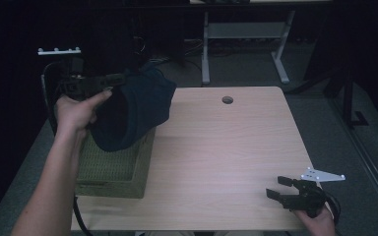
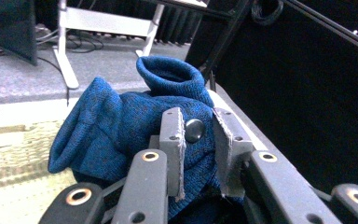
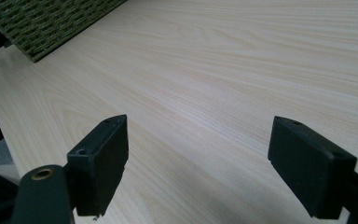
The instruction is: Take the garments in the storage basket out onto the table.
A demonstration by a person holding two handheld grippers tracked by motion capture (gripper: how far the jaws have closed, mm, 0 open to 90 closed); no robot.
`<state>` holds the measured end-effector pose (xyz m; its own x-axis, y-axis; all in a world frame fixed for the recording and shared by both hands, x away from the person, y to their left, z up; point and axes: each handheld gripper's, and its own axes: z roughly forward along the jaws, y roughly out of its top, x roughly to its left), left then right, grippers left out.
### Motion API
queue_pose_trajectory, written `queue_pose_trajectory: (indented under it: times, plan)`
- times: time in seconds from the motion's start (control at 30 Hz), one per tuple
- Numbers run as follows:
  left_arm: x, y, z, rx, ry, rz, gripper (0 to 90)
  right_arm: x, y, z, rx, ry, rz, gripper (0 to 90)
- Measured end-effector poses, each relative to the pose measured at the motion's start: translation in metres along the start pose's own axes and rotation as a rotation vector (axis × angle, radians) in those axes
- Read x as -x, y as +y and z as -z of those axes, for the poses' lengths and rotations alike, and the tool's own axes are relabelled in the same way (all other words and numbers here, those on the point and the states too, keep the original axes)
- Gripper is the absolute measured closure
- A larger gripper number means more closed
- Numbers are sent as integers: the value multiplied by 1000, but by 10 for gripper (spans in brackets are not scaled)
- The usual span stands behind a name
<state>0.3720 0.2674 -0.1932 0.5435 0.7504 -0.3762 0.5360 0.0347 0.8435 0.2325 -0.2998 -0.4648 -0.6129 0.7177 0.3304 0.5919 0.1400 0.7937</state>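
A dark blue knitted garment [image 1: 133, 110] hangs above the green woven basket [image 1: 113, 183] at the table's left. My left gripper [image 1: 106, 79] is shut on its upper edge and holds it up. In the left gripper view the grey pads [image 2: 173, 140] pinch the blue fabric [image 2: 121, 126] beside a dark button [image 2: 194, 129], and a rolled cuff [image 2: 168, 77] stands up behind. My right gripper [image 1: 283, 188] rests low at the table's front right corner, open, with only bare wood between its black jaws [image 3: 196, 158].
The light wooden table [image 1: 226, 157] has a round cable hole [image 1: 227, 100] near its far edge. A corner of the basket [image 3: 46, 23] lies ahead of the right gripper. Beyond the table stands a white desk frame [image 1: 246, 44] on a grey floor.
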Motion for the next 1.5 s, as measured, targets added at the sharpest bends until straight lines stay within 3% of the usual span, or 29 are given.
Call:
queue_pose_trajectory:
  times: [0.63, 0.93, 1.17, 1.5]
  plan:
    - [50, -9, -54, -46, -113, -34, 749, -3, 0, 7, 30, 9, 9, 197]
    - [68, -16, -81, -72, -153, -37, 749, -4, 0, 8, 33, 6, 16, 197]
    - [78, -33, -112, -121, -170, -31, 748, -4, 0, 10, 37, 7, 16, 197]
    - [80, -64, -151, -193, -174, -13, 747, -4, -1, 15, 47, 4, 23, 197]
